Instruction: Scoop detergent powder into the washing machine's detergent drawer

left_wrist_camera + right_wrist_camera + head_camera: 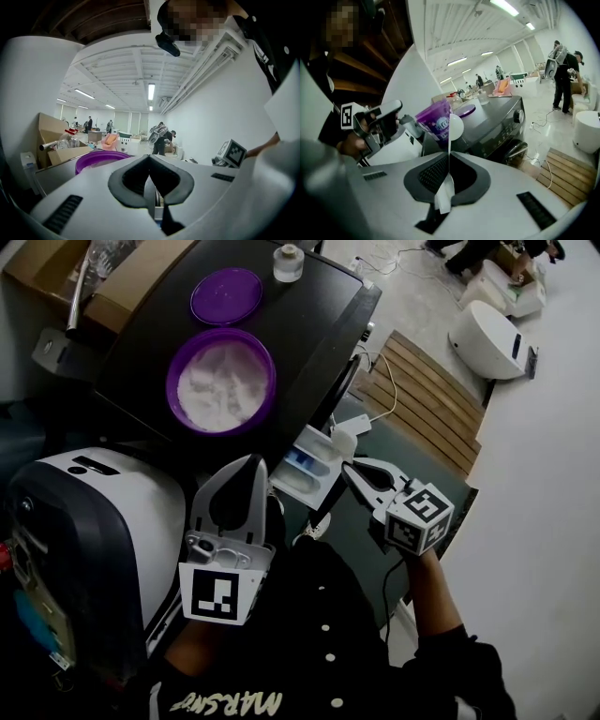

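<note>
A purple tub (221, 381) of white detergent powder stands open on the black washing machine (319, 315), with its purple lid (226, 294) behind it. The white detergent drawer (307, 468), which has a blue compartment, is pulled out at the machine's front. My right gripper (351, 468) hangs just right of the drawer, shut on the handle of a white scoop (453, 126). The scoop's bowl (344, 427) sticks up past the jaw tips; I cannot see powder in it. My left gripper (249, 465) is shut and empty, close to the drawer's left side. The tub (96, 159) shows beyond its jaws.
A small clear jar (289, 262) stands at the back of the machine top. A white and black appliance (103, 512) is at my left. A wooden pallet (422, 399) and white round machines (492, 329) lie on the floor to the right. Cardboard boxes (56, 263) are behind.
</note>
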`<action>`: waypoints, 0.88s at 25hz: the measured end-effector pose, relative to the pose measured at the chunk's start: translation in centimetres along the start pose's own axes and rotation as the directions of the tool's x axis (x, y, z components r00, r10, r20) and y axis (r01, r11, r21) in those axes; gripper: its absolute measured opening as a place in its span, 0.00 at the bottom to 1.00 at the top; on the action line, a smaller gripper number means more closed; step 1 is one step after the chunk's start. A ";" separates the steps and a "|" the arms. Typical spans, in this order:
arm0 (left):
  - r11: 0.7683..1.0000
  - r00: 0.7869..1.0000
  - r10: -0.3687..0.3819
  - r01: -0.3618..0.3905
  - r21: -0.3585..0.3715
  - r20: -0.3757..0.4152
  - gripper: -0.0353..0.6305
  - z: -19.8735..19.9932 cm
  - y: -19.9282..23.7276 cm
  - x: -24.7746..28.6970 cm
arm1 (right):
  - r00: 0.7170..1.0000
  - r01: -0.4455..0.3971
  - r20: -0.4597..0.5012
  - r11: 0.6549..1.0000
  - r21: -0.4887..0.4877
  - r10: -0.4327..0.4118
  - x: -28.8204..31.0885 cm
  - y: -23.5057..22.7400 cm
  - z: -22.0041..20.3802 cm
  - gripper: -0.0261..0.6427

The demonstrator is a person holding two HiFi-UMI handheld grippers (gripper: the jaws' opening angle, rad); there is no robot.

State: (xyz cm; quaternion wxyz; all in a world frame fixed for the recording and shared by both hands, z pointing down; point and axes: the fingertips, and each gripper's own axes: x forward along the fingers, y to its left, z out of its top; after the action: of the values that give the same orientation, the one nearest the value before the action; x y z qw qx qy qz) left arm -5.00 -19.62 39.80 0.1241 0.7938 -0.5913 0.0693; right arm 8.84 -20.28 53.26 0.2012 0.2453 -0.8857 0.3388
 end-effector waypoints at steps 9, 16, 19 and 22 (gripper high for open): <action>0.998 0.995 0.029 -0.035 0.057 0.093 0.07 3.5 0.7 0.1 | 0.914 0.027 0.402 0.995 0.093 -0.063 -7.6 1.3 10.4 0.09; 0.995 0.983 0.036 -0.052 0.083 0.182 0.07 7.2 1.0 -0.3 | 0.793 0.157 0.585 0.985 0.076 -0.171 -13.7 1.2 15.0 0.09; 0.994 0.976 0.025 -0.047 0.098 0.218 0.07 8.8 1.0 -0.6 | 0.743 0.243 0.630 0.968 0.057 -0.223 -16.0 1.0 16.1 0.09; 0.993 0.970 0.027 -0.054 0.105 0.243 0.07 9.8 1.3 -0.9 | 0.702 0.325 0.664 0.945 0.025 -0.259 -17.8 1.0 16.9 0.09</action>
State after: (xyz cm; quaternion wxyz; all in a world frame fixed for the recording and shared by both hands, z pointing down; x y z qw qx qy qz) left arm -6.81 -21.90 30.30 0.0059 0.7898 -0.6133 0.0077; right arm 19.28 -26.10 31.77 -0.0613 0.4764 -0.8638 0.1521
